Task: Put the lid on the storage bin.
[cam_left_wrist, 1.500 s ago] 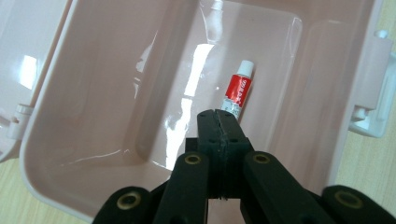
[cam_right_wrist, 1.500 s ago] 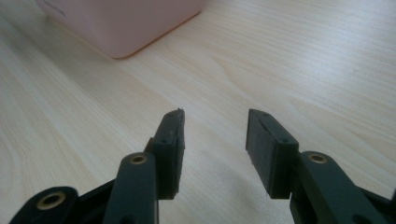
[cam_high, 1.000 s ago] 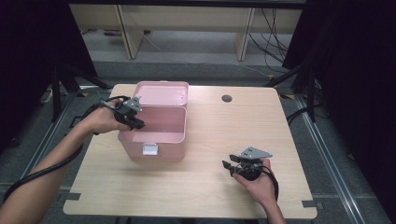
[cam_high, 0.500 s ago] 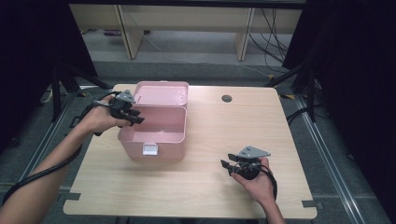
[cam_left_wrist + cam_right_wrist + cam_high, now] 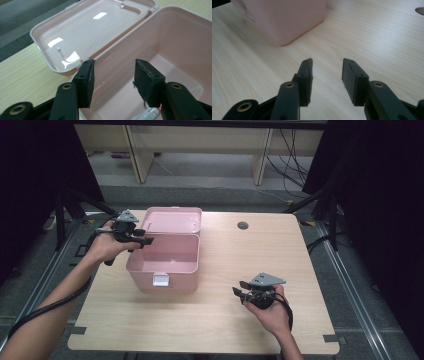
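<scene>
High view: the pink box (image 5: 164, 260) sits lid-back on the table (image 5: 210, 320) for loading. Left gripper view: left gripper (image 5: 113, 75), just opening, hangs empty over a tube (image 5: 147, 115). Right gripper view: right gripper (image 5: 327, 68), just narrowing, rests unclenched, empty

Glossy plastic box (image 5: 165, 262); matt wooden table (image 5: 225, 320)

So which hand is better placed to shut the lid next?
Probably the left. Its tongs hang open at the pink box rim, right beside the folded-back lid. The right tongs sit open on the table, well off the box.
</scene>
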Demonstrator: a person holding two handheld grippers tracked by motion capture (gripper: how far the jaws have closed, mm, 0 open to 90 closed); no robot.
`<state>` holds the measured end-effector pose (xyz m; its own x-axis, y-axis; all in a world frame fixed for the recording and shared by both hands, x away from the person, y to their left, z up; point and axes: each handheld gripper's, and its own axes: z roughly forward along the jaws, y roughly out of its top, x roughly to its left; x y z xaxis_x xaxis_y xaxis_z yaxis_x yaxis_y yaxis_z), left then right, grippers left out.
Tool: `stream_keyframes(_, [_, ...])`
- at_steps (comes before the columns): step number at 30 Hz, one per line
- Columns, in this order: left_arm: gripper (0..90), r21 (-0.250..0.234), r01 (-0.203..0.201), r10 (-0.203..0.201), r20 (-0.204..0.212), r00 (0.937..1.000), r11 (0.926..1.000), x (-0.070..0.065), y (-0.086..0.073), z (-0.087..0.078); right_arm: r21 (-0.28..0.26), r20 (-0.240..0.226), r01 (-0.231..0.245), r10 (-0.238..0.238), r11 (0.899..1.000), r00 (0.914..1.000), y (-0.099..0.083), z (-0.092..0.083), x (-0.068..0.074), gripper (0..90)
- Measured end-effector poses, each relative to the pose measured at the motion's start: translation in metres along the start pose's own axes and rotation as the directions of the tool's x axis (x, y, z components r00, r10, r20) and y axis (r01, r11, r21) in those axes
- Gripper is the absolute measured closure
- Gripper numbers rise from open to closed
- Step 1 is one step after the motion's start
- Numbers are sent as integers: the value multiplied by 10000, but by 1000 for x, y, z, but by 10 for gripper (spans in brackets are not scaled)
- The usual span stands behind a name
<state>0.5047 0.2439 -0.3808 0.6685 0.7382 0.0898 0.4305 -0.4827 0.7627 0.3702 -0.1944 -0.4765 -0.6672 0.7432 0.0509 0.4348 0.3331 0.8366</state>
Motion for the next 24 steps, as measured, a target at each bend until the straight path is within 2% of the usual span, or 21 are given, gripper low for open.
stream_keyframes(1, [503,-85,203,-203,-35,9998,9998,1,0,0,-50,-108,1,-1,10000,9999,1,2,0,635])
stream_keyframes(2, [505,-229,323,-326,-107,9994,9992,2,0,1,140,-48,-432,432,9990,9991,3,0,4,640])
stream_keyframes(3, [510,-214,434,-437,-148,9989,9988,3,0,0,39,-64,-76,76,10000,9999,4,1,2,647])
stream_keyframes(4, [514,-239,513,-516,-122,9986,9984,4,0,0,28,-40,-254,254,9997,9997,5,2,4,653])
stream_keyframes(5, [519,-386,696,-706,-265,9972,9968,5,0,0,-45,-59,-67,67,10000,10000,6,3,3,659])
stream_keyframes(6, [525,-393,809,-822,-315,9961,9959,6,1,0,48,-79,-278,278,9996,9996,7,2,5,669])
stream_keyframes(7, [527,-441,929,-947,-399,9947,9947,7,1,0,-5,-80,-286,286,9996,9996,8,3,6,678])
stream_keyframes(9, [534,-607,1196,-1232,-591,9906,9910,8,1,0,-57,-105,-122,122,9999,9999,11,4,6,697])
stream_keyframes(10, [539,-546,1304,-1340,-695,9885,9900,9,1,0,33,-119,-264,265,9996,9996,12,4,7,706])
stream_keyframes(11, [541,-531,1392,-1430,-753,9869,9888,10,1,0,-54,-141,-86,85,9999,9999,14,5,7,714])
stream_keyframes(12, [543,-568,1532,-1576,-834,9840,9866,11,1,0,-8,-189,-274,274,9996,9994,15,6,9,718])
stream_keyframes(13, [547,-574,1651,-1697,-878,9816,9846,12,1,1,-89,-170,-135,133,9999,9998,16,6,8,721])
stream_keyframes(14, [550,-644,1782,-1838,-957,9783,9819,14,1,1,-43,-151,-321,320,9995,9994,17,7,10,725])
stream_keyframes(15, [552,-671,1882,-1946,-1066,9751,9798,16,1,2,-43,-60,-29,29,10000,10000,19,7,9,728])
stream_keyframes(17, [555,-717,2103,-2177,-1202,9686,9750,20,1,5,-216,-118,-152,150,9997,9998,22,9,11,735])
stream_keyframes(18, [557,-732,2196,-2274,-1254,9657,9728,22,1,6,-142,-180,-224,221,9996,9996,25,8,13,741])
stream_keyframes(20, [557,-757,2321,-2404,-1323,9616,9698,25,2,9,-280,-264,-418,410,9987,9988,30,10,17,756])
stream_keyframes(21, [557,-765,2415,-2498,-1288,9597,9674,27,2,11,-515,-216,-265,254,9983,9994,33,13,18,767])
stream_keyframes(22, [557,-749,2449,-2531,-1328,9583,9666,29,3,12,-475,-410,-408,389,9980,9984,36,14,20,782])
stream_keyframes(23, [557,-807,2483,-2575,-1373,9565,9653,31,3,14,-539,-314,-102,85,9985,9995,39,15,21,798])
stream_keyframes(24, [557,-701,2398,-2476,-1408,9586,9683,33,3,14,-564,-413,-153,130,9983,9991,42,17,23,816])
